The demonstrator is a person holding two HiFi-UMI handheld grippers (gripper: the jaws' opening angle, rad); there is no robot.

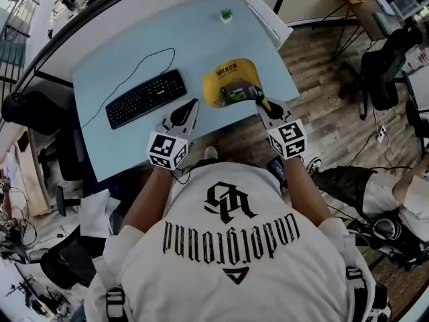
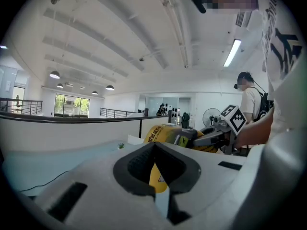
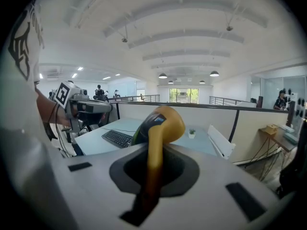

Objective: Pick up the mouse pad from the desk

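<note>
A pale blue surface (image 1: 120, 59) is filling the upper part of the head view, with wooden floor (image 1: 335, 113) showing to its right and a bright open office stretching out behind it in both gripper views. On the surface a black keyboard (image 1: 146, 98) is lying at an angle, its thin cable (image 1: 134, 69) looping away behind it. A small potted plant (image 1: 226, 15) is standing near the far edge, and a white panel (image 1: 268, 19) is sitting at the far right corner.

We are holding the yellow mouse pad (image 1: 231, 79) in our right tool (image 1: 263, 101). Its jaws are pressing together on the pad's near edge. The pad is hanging in the air over the near right corner of the surface, and it is curling up and over away from the jaws, its dark printed patch facing the keyboard side.

Our left tool (image 1: 192, 106) is hovering just beside the pad's left edge, between pad and keyboard. Its jaws are standing only a narrow gap apart and are gripping nothing. In the left gripper view, a slice of the yellow pad is showing through that gap.
</note>
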